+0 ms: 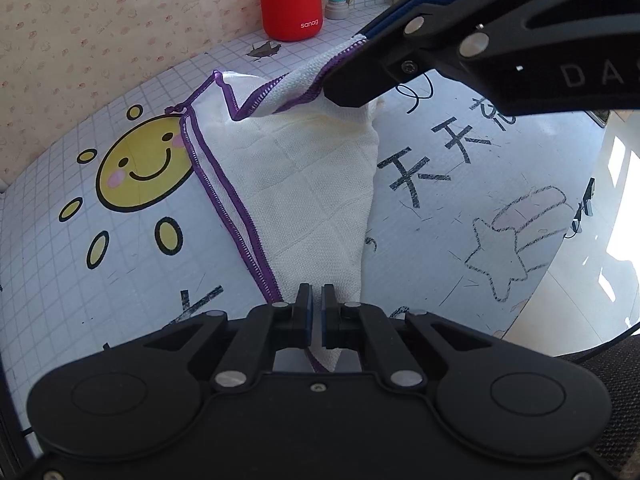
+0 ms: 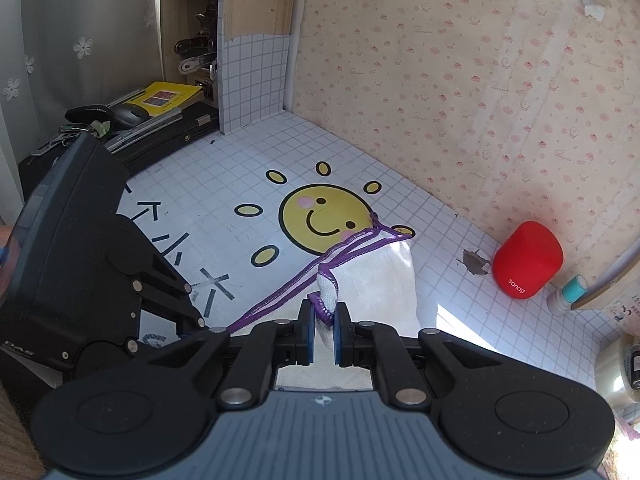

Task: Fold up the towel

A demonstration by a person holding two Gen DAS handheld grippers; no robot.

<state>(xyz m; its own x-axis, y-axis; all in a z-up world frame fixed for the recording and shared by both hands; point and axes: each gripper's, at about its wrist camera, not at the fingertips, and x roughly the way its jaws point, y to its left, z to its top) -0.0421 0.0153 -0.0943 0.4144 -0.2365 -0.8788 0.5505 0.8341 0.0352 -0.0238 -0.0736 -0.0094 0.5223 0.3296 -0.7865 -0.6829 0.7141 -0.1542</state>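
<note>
A white towel (image 1: 312, 184) with a purple stitched edge lies partly folded on the printed table mat (image 1: 460, 208), next to a smiling sun print. My left gripper (image 1: 317, 300) is shut on the towel's near end, and cloth shows between its fingers. In the left wrist view my right gripper (image 1: 348, 92) comes in from the upper right and holds a far corner lifted off the mat. The right wrist view shows the right gripper (image 2: 324, 312) shut on that purple-edged corner of the towel (image 2: 384, 280). The left gripper (image 2: 196, 322) is close by on the left.
A red speaker (image 2: 527, 260) and a teal-capped bottle (image 2: 570, 292) stand by the papered wall at the back. A tape roll (image 2: 616, 372) sits at the right. Books and clutter (image 2: 160, 100) fill the left corner. The mat has a torn hole (image 1: 264, 49). The table edge (image 1: 580, 240) runs along the right.
</note>
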